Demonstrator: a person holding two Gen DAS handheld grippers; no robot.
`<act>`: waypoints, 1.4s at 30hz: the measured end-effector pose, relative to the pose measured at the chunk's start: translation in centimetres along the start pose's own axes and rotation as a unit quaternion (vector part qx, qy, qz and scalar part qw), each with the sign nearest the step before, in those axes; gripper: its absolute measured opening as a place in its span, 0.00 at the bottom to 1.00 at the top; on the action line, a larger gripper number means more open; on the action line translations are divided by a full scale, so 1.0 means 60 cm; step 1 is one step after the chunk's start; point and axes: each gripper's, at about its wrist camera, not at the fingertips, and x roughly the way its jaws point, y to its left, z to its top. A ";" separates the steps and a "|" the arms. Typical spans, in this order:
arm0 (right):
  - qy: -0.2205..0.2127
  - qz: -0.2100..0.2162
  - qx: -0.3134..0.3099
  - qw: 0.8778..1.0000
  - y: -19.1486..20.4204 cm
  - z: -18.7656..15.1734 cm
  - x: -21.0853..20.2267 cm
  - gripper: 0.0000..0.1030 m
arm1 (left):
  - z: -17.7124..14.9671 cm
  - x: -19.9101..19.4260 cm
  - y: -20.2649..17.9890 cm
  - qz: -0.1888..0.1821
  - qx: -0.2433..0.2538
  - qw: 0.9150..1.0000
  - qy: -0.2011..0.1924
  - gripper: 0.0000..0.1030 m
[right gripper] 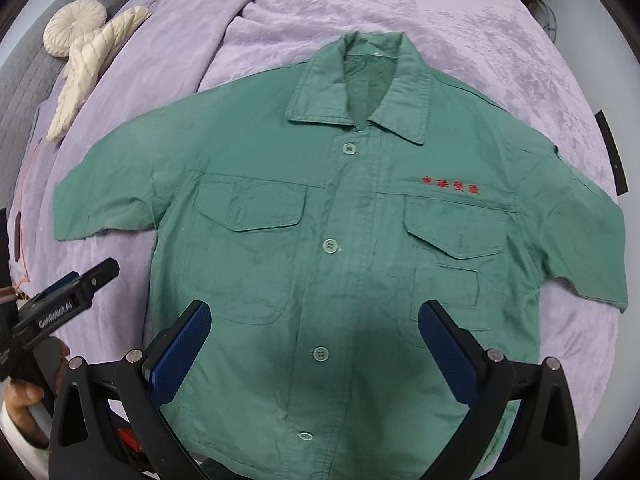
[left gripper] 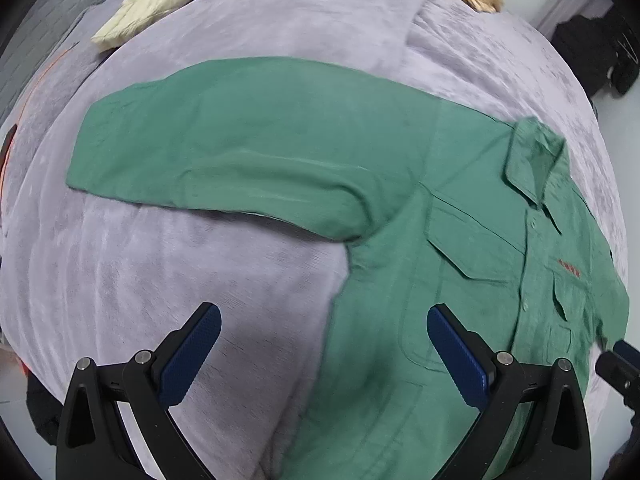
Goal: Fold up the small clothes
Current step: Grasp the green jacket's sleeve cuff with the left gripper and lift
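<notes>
Both sleeves spread sideways; green shirt [right gripper: 320,240] collar [right gripper: 356,80] points away.

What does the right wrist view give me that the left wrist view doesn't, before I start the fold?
Only the right wrist view shows the open collar, the full button row, the readable red embroidery and the round cream cushion. Only the left wrist view shows one sleeve stretched out along its length. Both show the green shirt lying flat and unfolded on the lilac blanket, with the left gripper and right gripper open and empty.
</notes>
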 end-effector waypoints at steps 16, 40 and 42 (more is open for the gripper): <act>0.060 -0.009 -0.061 0.996 0.140 -0.007 0.102 1.00 | 0.135 0.146 0.341 -0.046 -0.184 0.980 -0.066 1.00; -0.009 0.029 0.042 0.999 -0.026 -0.020 0.036 1.00 | 0.155 -0.118 -0.173 -0.175 0.173 0.943 -0.223 0.04; -0.021 0.028 0.076 0.996 -0.081 -0.029 0.027 1.00 | 0.124 -0.097 -0.269 -0.195 0.222 0.935 -0.197 0.04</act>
